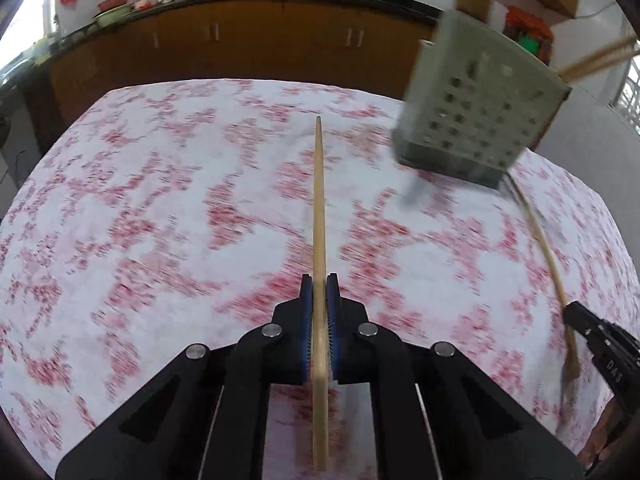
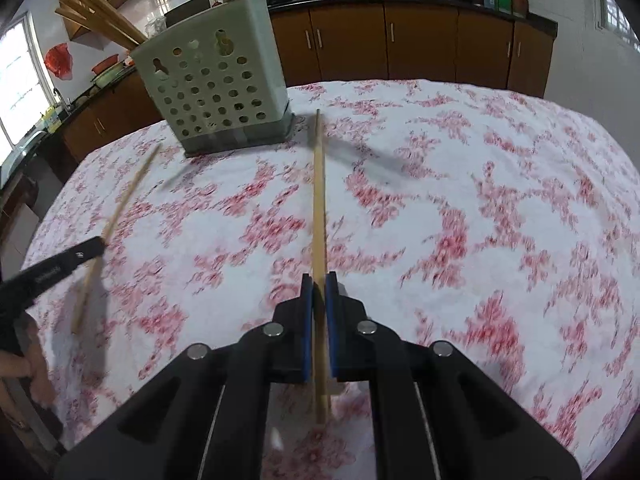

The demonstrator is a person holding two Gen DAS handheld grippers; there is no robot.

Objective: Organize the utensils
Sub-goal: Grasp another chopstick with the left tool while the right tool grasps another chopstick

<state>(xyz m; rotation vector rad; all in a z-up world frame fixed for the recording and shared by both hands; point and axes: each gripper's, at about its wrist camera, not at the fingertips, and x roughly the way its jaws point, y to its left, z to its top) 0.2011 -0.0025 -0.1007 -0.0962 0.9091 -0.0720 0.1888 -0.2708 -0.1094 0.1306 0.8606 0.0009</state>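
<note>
Tablecloth, white with red blossoms, covered the table under both claws as I watched remotely. At its far side stood the perforated green holder, wooden chopsticks already leaning inside. My left gripper was clamped on one chopstick, its tip pointing ahead above the cloth. My right gripper pinched a second chopstick, aimed just beside the holder's base. Blur made contact with the cloth hard to judge.
</note>
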